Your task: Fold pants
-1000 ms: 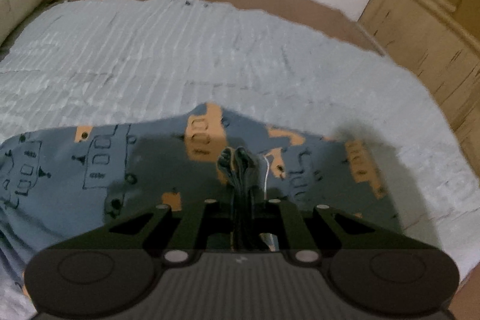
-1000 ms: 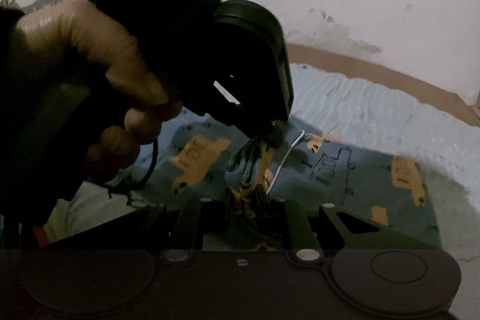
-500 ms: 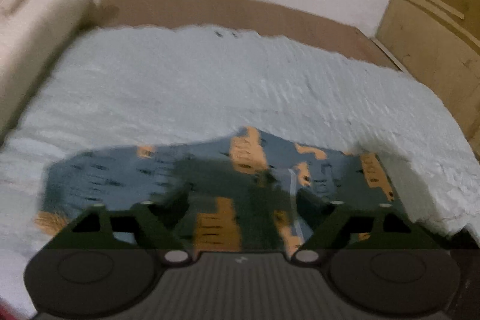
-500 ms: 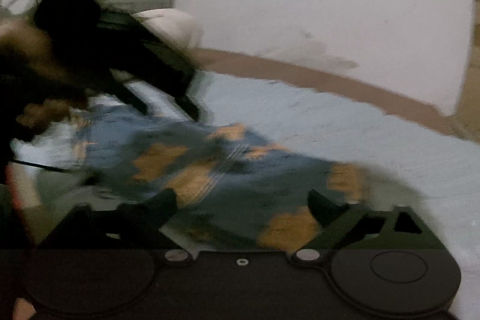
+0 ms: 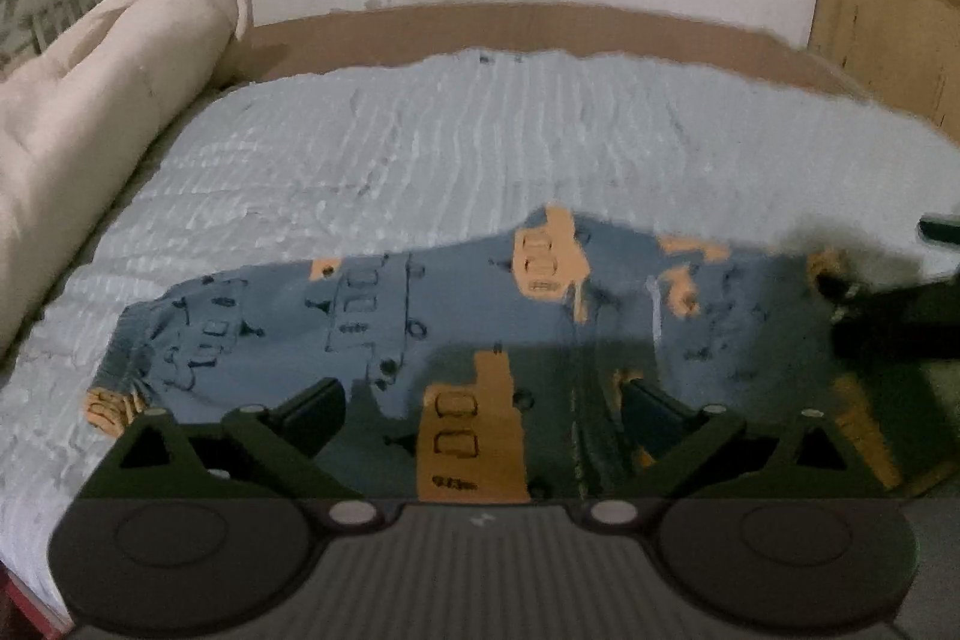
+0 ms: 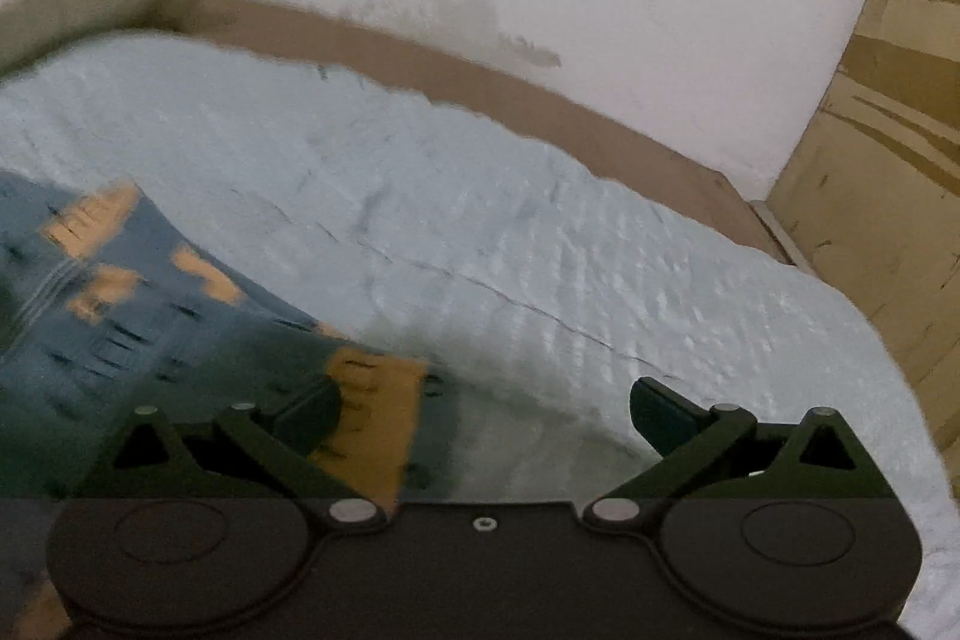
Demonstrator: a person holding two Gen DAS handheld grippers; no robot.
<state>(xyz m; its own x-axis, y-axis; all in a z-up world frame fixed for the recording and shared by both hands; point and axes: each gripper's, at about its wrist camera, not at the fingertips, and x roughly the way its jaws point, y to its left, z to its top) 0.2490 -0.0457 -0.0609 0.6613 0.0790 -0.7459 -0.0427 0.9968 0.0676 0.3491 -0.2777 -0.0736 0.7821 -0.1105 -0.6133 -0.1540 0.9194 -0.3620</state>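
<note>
Both grippers have let go of the bunched cloth they pinched a second ago, and the pants (image 5: 420,328) now lie spread out on the bed (image 5: 420,148) instead of gathered up between them. Left gripper (image 5: 480,400): its fingers (image 5: 312,409) are still spreading, already wide apart, with nothing clamped. Grey-blue cloth with orange patches lies flat below and between them, an orange patch right in the gap, and the fabric reaches away to the left and right across the pale blue ribbed bedspread. At the right edge of the left wrist view a dark blurred shape crosses over the pants; I cannot tell what it is.

Right gripper (image 6: 483,409) has swung off toward the edge of the garment. Its fingers (image 6: 660,409) stand fully apart and empty. The pants (image 6: 150,334) lie to the left in that view: the left finger hangs over an orange patch at the cloth's corner, while the right finger hangs over bare bedspread, well clear of the fabric. A rolled cream blanket (image 5: 102,88) lies along the bed's far left side.
</note>
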